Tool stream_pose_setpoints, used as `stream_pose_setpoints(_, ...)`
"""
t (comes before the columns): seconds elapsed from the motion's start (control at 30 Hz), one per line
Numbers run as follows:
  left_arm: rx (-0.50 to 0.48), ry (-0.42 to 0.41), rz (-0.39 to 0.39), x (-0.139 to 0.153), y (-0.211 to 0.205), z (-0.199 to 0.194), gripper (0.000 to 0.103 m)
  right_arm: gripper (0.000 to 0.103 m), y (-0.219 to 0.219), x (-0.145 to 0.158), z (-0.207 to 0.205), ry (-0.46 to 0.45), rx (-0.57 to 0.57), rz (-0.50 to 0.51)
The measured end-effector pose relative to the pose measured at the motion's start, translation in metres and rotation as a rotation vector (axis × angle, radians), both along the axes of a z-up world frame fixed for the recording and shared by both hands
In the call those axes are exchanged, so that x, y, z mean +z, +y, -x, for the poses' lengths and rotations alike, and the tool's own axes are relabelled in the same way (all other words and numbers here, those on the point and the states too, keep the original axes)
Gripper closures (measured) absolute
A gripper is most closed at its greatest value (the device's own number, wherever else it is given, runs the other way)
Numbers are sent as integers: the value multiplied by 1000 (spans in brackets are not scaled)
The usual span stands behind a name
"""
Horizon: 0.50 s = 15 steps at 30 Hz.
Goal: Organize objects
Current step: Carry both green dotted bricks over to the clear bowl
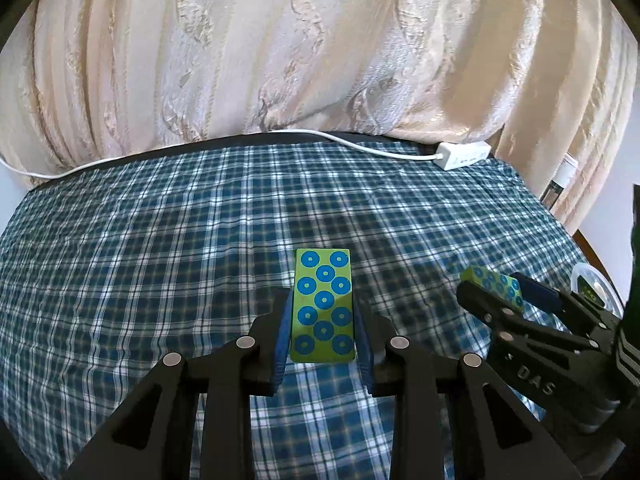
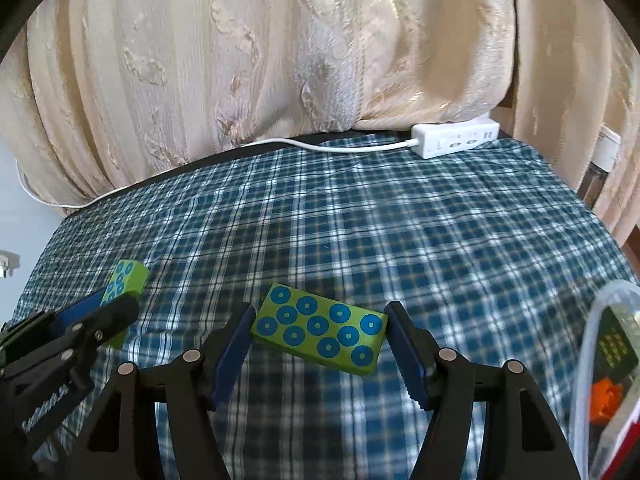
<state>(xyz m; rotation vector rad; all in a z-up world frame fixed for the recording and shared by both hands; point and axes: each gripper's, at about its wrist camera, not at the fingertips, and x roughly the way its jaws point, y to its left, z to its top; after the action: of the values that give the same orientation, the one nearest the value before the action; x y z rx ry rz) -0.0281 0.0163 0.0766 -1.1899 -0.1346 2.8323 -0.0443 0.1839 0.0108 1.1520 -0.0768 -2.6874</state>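
Two green blocks with blue ring dots lie on a blue plaid cloth. In the left wrist view my left gripper point(image 1: 323, 312) straddles one block point(image 1: 323, 306); its blue pads sit close along the long sides, and contact is unclear. The other block point(image 1: 493, 282) lies between the right gripper's fingers at the right. In the right wrist view my right gripper point(image 2: 320, 320) is open around that second block point(image 2: 320, 330), with gaps on both sides. The left gripper point(image 2: 106, 312) and its block point(image 2: 125, 278) show at the left.
A white power strip point(image 2: 456, 140) with its cable lies at the cloth's far edge, in front of cream curtains point(image 2: 280, 40). A clear plastic container point(image 2: 608, 380) holding a dark pack and an orange item stands at the right, also glimpsed in the left wrist view point(image 1: 596, 286).
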Motion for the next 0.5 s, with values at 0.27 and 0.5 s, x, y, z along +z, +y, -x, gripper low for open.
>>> stream_pose_setpoints(0.27, -68, 15, 27, 2, 25, -10, 73, 34, 24, 10, -28, 32, -23, 33)
stream_pose_setpoints(0.5, -127, 19, 28, 6, 50, -16, 73, 34, 51, 23, -52, 74, -51, 53)
